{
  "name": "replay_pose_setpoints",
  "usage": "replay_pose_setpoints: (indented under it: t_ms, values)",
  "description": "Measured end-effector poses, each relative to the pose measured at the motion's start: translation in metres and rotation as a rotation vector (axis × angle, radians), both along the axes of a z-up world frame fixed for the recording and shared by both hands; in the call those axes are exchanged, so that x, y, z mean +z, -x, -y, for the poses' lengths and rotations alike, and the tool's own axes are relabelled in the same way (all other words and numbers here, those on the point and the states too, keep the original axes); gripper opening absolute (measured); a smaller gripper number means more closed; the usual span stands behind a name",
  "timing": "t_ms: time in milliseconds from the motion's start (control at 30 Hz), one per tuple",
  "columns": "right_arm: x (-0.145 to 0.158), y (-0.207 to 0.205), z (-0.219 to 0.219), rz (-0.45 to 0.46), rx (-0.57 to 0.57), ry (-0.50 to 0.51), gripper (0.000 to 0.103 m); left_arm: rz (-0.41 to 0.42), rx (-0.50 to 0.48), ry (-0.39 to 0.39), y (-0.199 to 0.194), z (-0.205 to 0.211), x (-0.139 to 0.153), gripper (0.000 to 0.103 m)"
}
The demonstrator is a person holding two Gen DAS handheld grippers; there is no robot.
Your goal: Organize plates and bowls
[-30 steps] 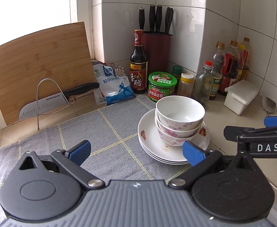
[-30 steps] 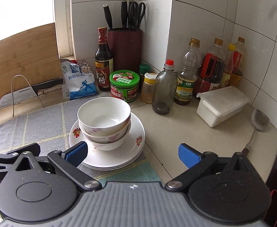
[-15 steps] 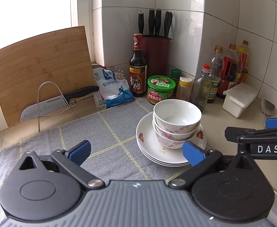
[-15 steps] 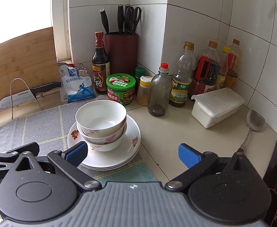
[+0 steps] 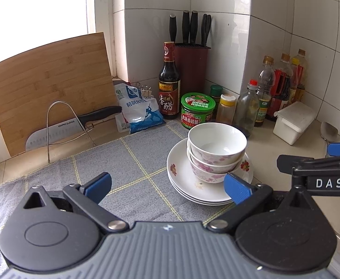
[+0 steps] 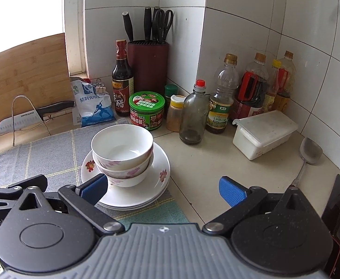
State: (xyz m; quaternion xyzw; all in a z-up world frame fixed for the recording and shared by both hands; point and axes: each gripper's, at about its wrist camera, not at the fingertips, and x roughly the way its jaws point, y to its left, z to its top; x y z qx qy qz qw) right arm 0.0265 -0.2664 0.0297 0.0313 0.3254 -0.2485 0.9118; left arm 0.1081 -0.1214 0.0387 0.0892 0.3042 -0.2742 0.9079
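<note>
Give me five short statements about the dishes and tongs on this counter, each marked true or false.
1. The bowls sit nested on the plates. True.
2. The left tongs grip a bowl. False: they are open and empty.
3. A knife rests on a wire rack in front of the cutting board. True.
4. The white box has its lid off. False: the lid is on.
5. The right tongs are open. True.

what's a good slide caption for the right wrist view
Open right gripper hovers before stacked bowls on plates, condiment bottles behind.
</note>
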Motion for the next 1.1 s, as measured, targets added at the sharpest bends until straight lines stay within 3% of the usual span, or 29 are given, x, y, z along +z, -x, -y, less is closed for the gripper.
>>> replay_pose_setpoints:
  t_ms: [1100]
  values:
    - [0.0003, 0.0001, 0.0014, -0.004, -0.016, 0.020, 0.103, -0.007, -0.006, 0.002, -0.0030, 0.0029, -0.0025, 0.102]
